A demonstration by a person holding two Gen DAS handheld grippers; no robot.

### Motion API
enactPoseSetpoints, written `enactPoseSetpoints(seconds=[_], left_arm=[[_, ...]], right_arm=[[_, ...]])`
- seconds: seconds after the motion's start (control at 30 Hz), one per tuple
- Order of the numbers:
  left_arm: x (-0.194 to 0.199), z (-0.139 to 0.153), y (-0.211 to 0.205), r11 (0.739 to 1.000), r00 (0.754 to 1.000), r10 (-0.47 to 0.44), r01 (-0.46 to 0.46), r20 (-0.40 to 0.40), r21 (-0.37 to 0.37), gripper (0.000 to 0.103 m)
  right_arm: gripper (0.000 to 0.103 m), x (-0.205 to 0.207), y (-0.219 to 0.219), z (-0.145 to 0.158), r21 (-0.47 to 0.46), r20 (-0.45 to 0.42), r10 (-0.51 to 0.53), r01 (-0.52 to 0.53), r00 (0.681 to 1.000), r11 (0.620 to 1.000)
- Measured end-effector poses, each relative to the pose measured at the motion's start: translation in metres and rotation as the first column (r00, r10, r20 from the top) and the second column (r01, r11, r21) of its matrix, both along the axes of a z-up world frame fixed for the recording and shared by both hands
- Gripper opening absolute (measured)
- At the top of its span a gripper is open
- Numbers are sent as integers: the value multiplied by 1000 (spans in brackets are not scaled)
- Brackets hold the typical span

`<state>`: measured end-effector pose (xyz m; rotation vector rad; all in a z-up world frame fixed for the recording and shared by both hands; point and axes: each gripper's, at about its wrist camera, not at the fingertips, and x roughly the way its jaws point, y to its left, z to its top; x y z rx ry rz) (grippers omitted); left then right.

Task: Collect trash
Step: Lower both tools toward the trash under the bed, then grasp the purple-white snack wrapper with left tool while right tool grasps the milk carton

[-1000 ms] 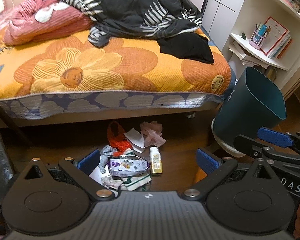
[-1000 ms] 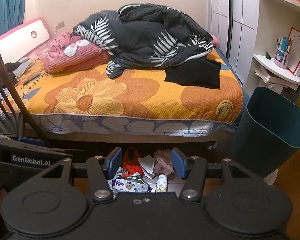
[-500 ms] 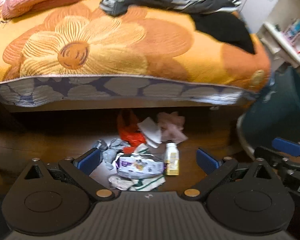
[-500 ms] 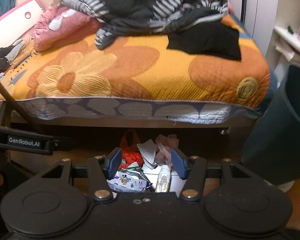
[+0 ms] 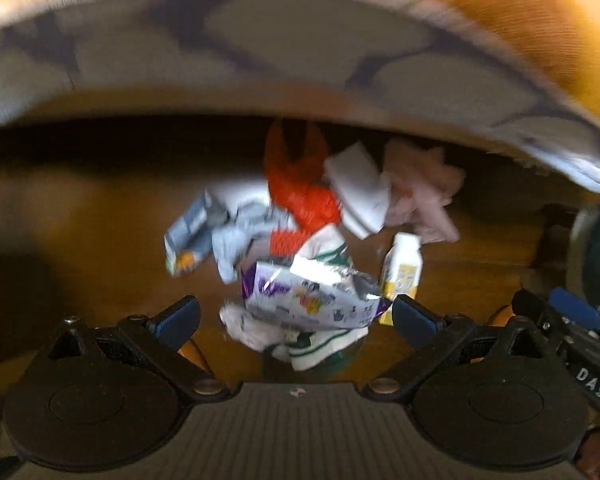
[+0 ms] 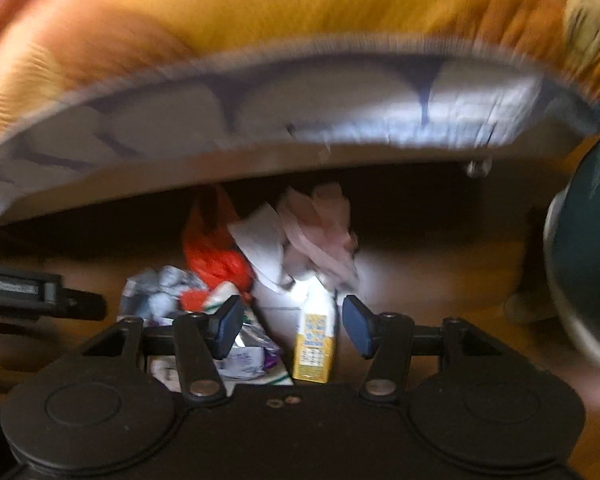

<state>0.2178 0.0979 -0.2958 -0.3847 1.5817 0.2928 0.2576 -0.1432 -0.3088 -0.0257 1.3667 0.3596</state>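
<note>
Brown wooden floor [image 5: 80, 240] beneath the orange bed [image 6: 300, 20]: a trash pile [image 5: 300, 240] lies at the bed's near edge, dark green bin [image 6: 592, 248] to its right. Left gripper [image 5: 296, 316] spread wide around the purple wrapper [image 5: 308, 300]. Right gripper [image 6: 292, 328] spread, flanking the small yellow bottle [image 6: 314, 344]; neither grips.

Beside the glossy plastic yellow bottle [image 5: 402, 276] lies a shiny, crinkled foil-lined purple wrapper [image 5: 312, 300]; behind the bottle, thin glossy red plastic bag [image 5: 300, 188], matt white paper [image 5: 358, 192] and soft pink tissue [image 5: 420, 196], all on a smooth, polished wooden floor [image 5: 80, 240]
</note>
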Motion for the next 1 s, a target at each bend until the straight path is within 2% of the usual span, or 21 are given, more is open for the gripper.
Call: enactPoseSetpoints(seconds=[0.13, 0.4, 0.5, 0.6, 0.67, 0.73, 0.77, 0.8, 0.83, 0.87, 1.0], left_arm=[[11, -50, 15, 998, 993, 23, -29, -120, -49, 103], [16, -120, 17, 993, 964, -120, 116, -238, -33, 103], [13, -140, 20, 993, 955, -119, 110, -273, -49, 103], [15, -149, 16, 991, 948, -135, 122, -287, -62, 102], [21, -142, 0, 974, 948, -221, 203, -229, -99, 102], [28, -127, -22, 933, 927, -353, 338, -127, -128, 102], [30, -118, -37, 893, 893, -445, 436, -67, -111, 102], [28, -113, -50, 851, 853, -522, 518, -25, -85, 102], [24, -109, -64, 796, 797, -604, 603, 12, -54, 102], [18, -107, -73, 752, 752, -658, 659, 31, -32, 102], [-6, -114, -104, 587, 586, -809, 809, 51, 19, 102]], right_arm=[[55, 11, 4, -51, -18, -66, -22, 21, 998, 1000], [54, 12, 24, -119, -37, -162, -2, -4, 987, 999], [54, 11, 27, -138, -49, -199, 5, -15, 980, 999], [54, 10, 27, -149, -49, -216, 11, -22, 976, 999], [54, 10, 26, -155, -38, -235, 11, -21, 972, 999], [55, 11, 23, -161, -24, -257, 14, -21, 966, 999], [55, 13, 22, -165, -16, -265, 15, -20, 964, 1000], [55, 14, 21, -167, -11, -272, 13, -16, 962, 1000], [55, 15, 20, -168, -8, -279, 8, -11, 960, 1000], [55, 16, 18, -170, -5, -286, 4, -6, 958, 1000], [55, 17, 18, -178, 6, -298, 13, -12, 954, 1000]])
